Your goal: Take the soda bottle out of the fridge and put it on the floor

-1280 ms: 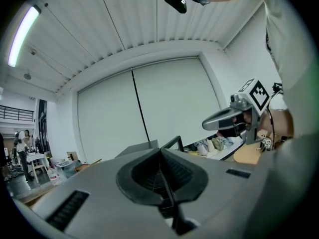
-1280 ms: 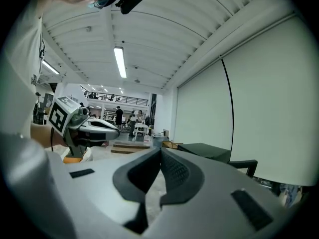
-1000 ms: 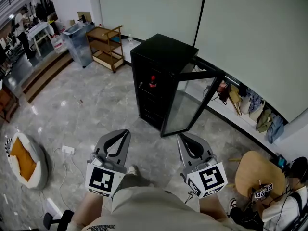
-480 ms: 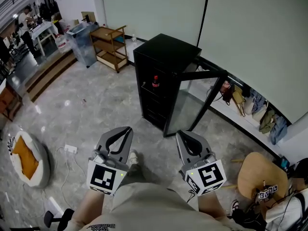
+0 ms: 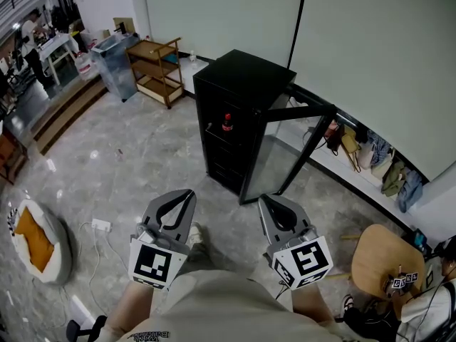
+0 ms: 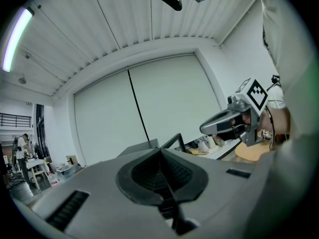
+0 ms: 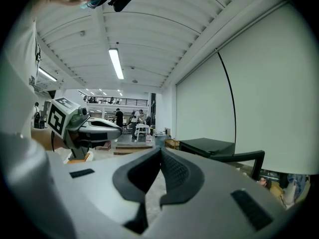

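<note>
A black fridge (image 5: 239, 84) stands a few steps ahead with its glass door (image 5: 285, 155) swung open to the right. The soda bottle (image 5: 226, 122), dark with a red label, stands upright on an upper shelf inside. My left gripper (image 5: 188, 193) and right gripper (image 5: 263, 199) are held side by side low in front of me, both shut and empty, well short of the fridge. In the left gripper view the left gripper's (image 6: 160, 151) jaws meet, with the fridge top (image 6: 144, 146) beyond. In the right gripper view the right gripper (image 7: 160, 151) is also shut, and the fridge (image 7: 207, 146) lies ahead on the right.
A wooden cart (image 5: 160, 66) and a clear bin (image 5: 117, 55) stand at the back left. An orange cushion (image 5: 34, 237) and a power strip (image 5: 100, 224) lie on the floor at left. A round wooden stool (image 5: 381, 255) and a seated person are at right; shoes (image 5: 363, 152) line the wall ledge.
The head view has shifted a little. The right gripper has drifted slightly; the left has stayed put. Both remain shut and the bottle stays in the fridge.
</note>
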The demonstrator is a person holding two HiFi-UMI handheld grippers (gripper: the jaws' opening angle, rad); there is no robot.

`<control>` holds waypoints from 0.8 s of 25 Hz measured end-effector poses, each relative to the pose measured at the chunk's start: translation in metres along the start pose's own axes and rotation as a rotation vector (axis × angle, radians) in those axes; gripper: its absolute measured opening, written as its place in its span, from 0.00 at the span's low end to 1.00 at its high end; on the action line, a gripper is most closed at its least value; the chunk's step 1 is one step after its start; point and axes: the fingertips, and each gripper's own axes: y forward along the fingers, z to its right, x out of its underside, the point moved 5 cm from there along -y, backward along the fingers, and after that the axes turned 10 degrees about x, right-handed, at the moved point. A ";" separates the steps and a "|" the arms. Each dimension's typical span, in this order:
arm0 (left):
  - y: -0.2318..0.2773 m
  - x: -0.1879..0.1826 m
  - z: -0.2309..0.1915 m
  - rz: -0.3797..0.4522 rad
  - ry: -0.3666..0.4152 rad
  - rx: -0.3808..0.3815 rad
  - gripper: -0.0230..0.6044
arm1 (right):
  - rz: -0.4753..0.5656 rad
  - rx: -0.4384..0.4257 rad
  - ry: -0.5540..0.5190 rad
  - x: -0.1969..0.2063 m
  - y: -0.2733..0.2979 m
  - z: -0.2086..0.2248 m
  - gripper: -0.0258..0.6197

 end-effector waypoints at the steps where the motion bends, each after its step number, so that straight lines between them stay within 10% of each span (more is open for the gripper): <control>1: 0.002 0.002 -0.004 0.002 -0.003 0.000 0.05 | -0.002 0.000 -0.002 0.000 0.005 0.000 0.03; 20: 0.075 0.031 -0.138 0.021 -0.041 0.057 0.05 | -0.058 0.068 -0.042 -0.016 0.144 0.019 0.03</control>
